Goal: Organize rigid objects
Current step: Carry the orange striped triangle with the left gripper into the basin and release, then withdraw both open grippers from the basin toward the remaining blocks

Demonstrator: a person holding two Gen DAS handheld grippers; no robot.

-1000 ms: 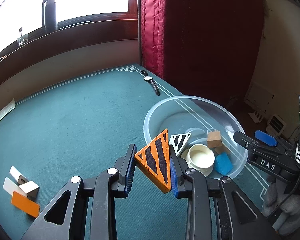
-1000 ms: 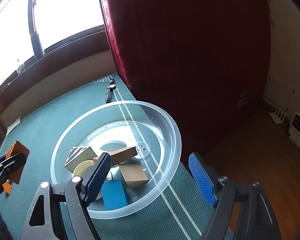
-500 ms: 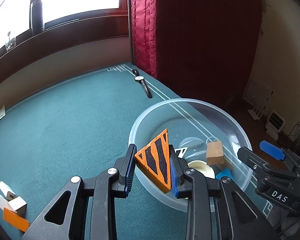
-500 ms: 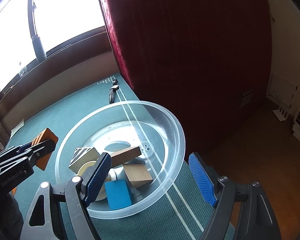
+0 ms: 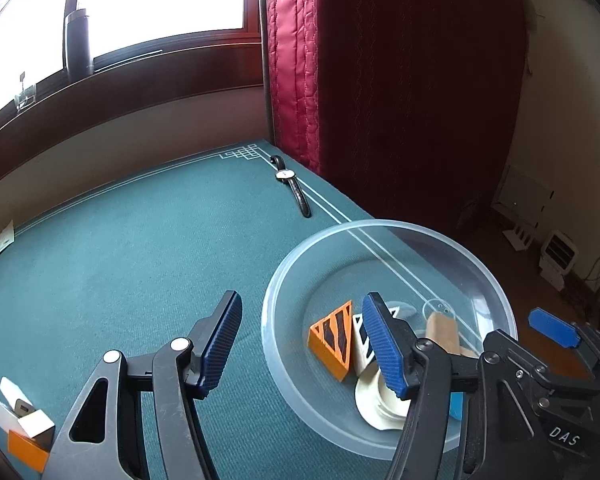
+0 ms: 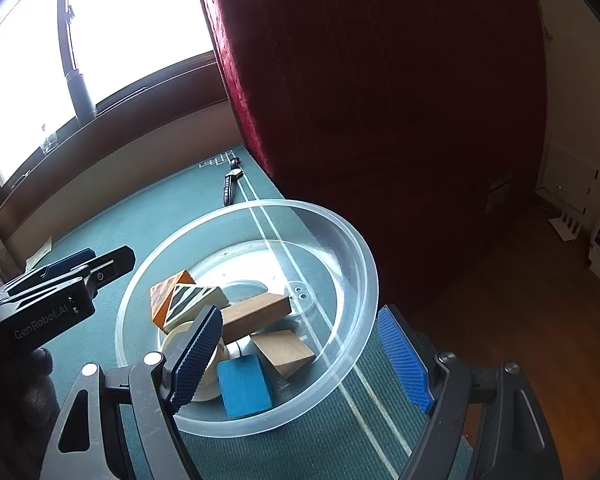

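left gripper [image 5: 304,340]: jaws just opened, nothing between them
orange striped wedge [image 5: 332,340]: lying in clear bowl [image 5: 496,280], against white striped wedge [image 6: 196,300]
right gripper [image 6: 300,360]: wide, straddling the bowl's near rim, not pinching it
left view only: white and orange blocks [image 5: 20,420] at near table edge
right view only: blue block [image 6: 244,384], wooden blocks [image 6: 256,314]
far: wristwatch [image 5: 292,184] on green cloth [image 5: 120,260]

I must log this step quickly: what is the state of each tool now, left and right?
Left tool: open, jaws just opened; the orange striped wedge lies in the clear bowl.
Right tool: open, holding nothing, at the bowl's near rim.
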